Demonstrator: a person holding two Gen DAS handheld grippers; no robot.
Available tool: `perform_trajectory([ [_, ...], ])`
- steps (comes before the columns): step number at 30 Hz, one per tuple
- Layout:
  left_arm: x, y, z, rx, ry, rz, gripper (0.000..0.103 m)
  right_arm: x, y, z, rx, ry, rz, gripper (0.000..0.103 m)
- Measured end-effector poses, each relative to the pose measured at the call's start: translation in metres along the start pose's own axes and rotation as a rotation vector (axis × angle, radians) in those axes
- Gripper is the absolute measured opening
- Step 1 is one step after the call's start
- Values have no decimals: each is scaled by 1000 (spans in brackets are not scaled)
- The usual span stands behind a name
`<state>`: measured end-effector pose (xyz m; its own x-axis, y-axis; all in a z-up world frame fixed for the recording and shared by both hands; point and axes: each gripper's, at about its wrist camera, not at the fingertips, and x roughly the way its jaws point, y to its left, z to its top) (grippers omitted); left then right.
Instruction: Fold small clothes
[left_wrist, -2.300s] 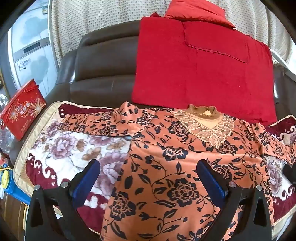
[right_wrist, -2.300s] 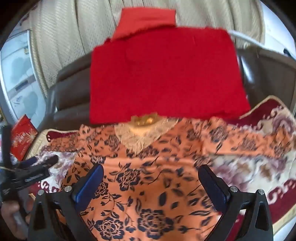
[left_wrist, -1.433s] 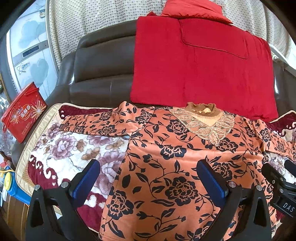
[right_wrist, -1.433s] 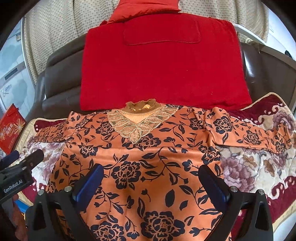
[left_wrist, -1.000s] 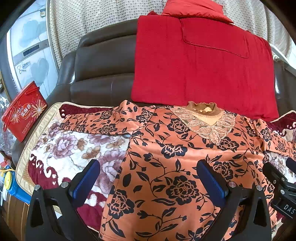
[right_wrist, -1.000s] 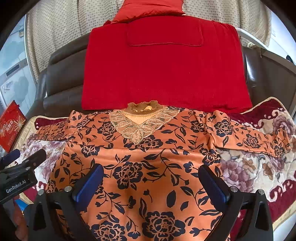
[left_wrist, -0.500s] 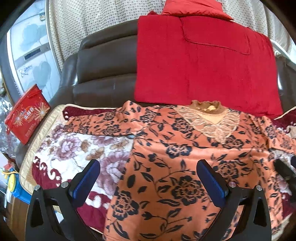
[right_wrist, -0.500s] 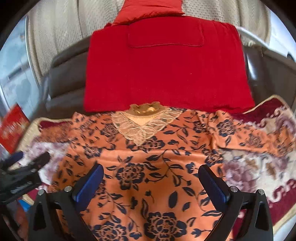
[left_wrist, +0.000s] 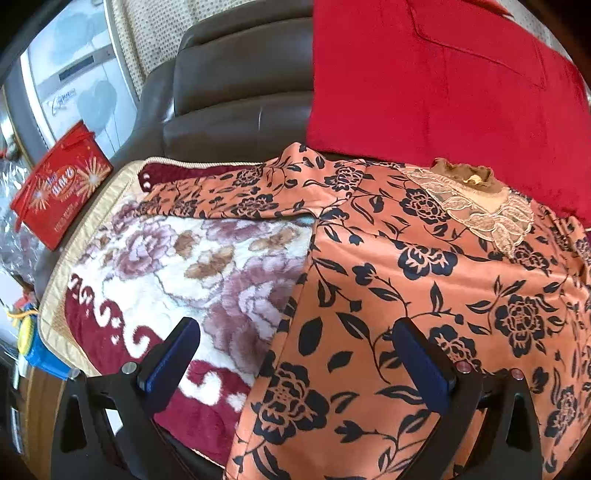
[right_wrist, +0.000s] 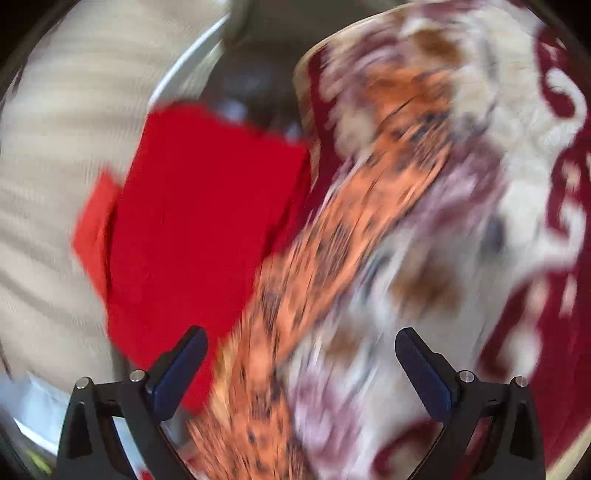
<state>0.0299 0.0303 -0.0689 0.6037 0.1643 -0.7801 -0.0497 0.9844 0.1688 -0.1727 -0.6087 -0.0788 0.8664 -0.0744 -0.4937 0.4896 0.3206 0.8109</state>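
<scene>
An orange blouse (left_wrist: 424, 295) with black flowers and a lace collar lies flat, face up, on a floral blanket (left_wrist: 192, 258). Its left sleeve (left_wrist: 229, 192) stretches out to the left. My left gripper (left_wrist: 295, 365) is open and empty, above the blouse's left side edge. My right gripper (right_wrist: 301, 373) is open and empty; its view is blurred and rolled sideways, over the blouse's right sleeve (right_wrist: 351, 221), which runs diagonally across the blanket (right_wrist: 498, 258).
A red towel (left_wrist: 443, 81) hangs over the dark leather sofa back (left_wrist: 240, 74); it also shows in the right wrist view (right_wrist: 192, 229). A red gift box (left_wrist: 59, 188) leans at the sofa's left end. A blue and yellow object (left_wrist: 33, 350) lies lower left.
My right gripper has swung fast to the right and rolled, from over the blouse's body to its right sleeve. My left gripper has shifted left toward the blouse's side edge. Both stay open.
</scene>
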Motion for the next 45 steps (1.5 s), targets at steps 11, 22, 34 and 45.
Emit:
perform_trajectory([
  [11,8,-25,16,73,11,135,103,74,-44,87,65,-6,-238,81],
  [22,23,-17,23,77,39,177,103,101,-27,101,-61,-17,-365,16],
  [34,32,16,9,-73,54,-66,103,65,226,-6,-579,-38,-11,16],
  [45,26,53,3,-151,14,-193,103,144,280,-196,-598,298,284,102],
])
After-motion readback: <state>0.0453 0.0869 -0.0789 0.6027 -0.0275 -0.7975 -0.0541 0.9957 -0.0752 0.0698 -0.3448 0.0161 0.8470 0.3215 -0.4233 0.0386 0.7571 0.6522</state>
